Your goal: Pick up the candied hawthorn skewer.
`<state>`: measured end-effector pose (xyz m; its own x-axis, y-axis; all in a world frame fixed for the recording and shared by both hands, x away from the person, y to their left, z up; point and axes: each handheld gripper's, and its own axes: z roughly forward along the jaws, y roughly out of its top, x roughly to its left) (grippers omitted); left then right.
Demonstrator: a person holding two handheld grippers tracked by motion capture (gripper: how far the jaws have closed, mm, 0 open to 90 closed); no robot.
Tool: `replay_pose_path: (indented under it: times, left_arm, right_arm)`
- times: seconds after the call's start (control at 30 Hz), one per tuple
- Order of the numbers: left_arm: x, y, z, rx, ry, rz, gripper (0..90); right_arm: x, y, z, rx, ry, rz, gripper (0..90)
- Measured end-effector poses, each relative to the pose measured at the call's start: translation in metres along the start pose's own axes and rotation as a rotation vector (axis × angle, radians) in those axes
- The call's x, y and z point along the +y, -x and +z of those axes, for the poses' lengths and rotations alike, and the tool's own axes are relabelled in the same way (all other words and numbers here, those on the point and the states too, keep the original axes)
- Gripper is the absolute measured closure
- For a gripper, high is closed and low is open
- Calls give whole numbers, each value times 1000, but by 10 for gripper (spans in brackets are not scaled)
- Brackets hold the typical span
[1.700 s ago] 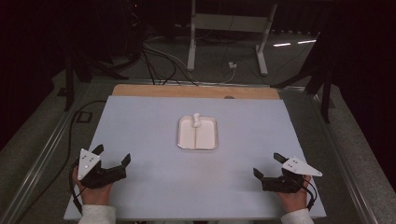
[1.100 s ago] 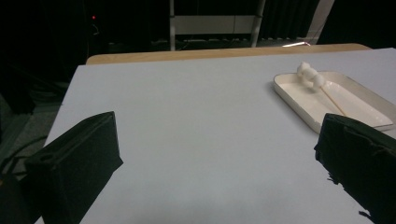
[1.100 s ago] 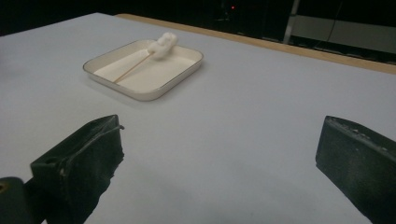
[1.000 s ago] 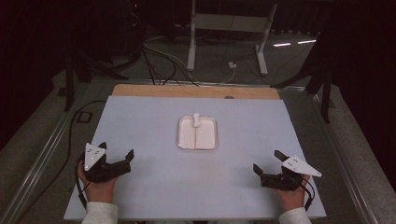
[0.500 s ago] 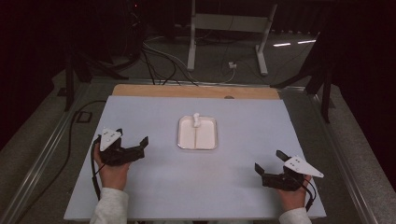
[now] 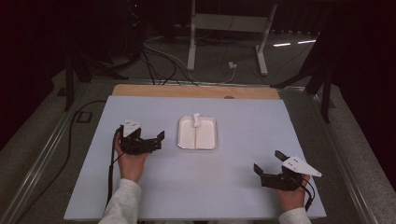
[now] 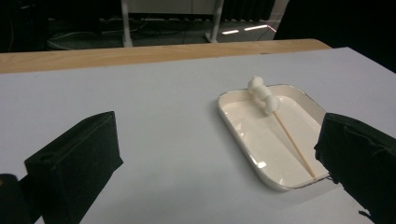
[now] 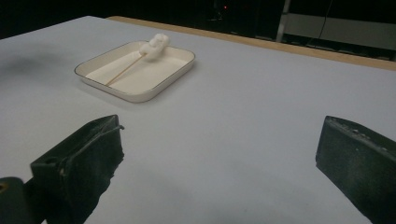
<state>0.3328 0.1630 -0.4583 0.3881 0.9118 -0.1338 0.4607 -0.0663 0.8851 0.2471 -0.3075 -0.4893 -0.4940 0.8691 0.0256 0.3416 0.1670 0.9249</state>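
A white rectangular tray [image 6: 211, 140] sits mid-table. In it lies a wooden skewer [image 6: 196, 133] with white marshmallows [image 6: 196, 117] at its far end, which rest on the tray's far rim. My left gripper [image 6: 159, 141] hovers open just left of the tray, jaws pointing at it and holding nothing. In the left gripper view the tray [image 7: 240, 133] and the skewer [image 7: 292, 140] lie between the wide-apart jaws of that gripper [image 7: 219, 133]. My right gripper [image 6: 267, 161] stands open near the front right of the table. Its view shows the tray [image 8: 140, 95] and marshmallows [image 8: 156, 43] farther off, left of centre.
A pale blue sheet [image 6: 243, 186] covers the table, with a wooden strip [image 6: 196, 91] along the far edge. Beyond it are floor cables [image 6: 159, 56] and a metal stand [image 6: 224, 28]. Metal rails [image 6: 42, 158] run along both table sides.
My left gripper has moved forward and to the right, from the front left corner to just beside the tray. The right gripper has stayed almost still.
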Motion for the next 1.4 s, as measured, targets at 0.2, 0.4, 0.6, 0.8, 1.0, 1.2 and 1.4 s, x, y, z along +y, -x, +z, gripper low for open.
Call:
replay_pose_path:
  times: [0.2,0.4,0.6,0.8,1.0,1.2,1.4]
  left_arm:
    - [7,14,19,-13,-16,20,8]
    - [9,24,37,-17,-41,38,8]
    - [9,33,54,-16,-69,48,8]
    - [6,43,71,-18,-102,56,8]
    - [2,50,85,-20,-133,56,8]
    - [3,57,97,-18,-160,77,10]
    - [2,63,109,-27,-190,89,11]
  right_arm:
    - [0,0,1,1,-1,0,3]
    - [0,1,0,3,-1,3,3]
    - [0,2,0,2,-3,8,3]
    - [-1,1,1,6,-5,7,3]
    - [-1,2,1,10,-11,8,3]
    - [-1,2,2,15,-17,7,3]
    - [-2,2,2,17,-19,7,3]
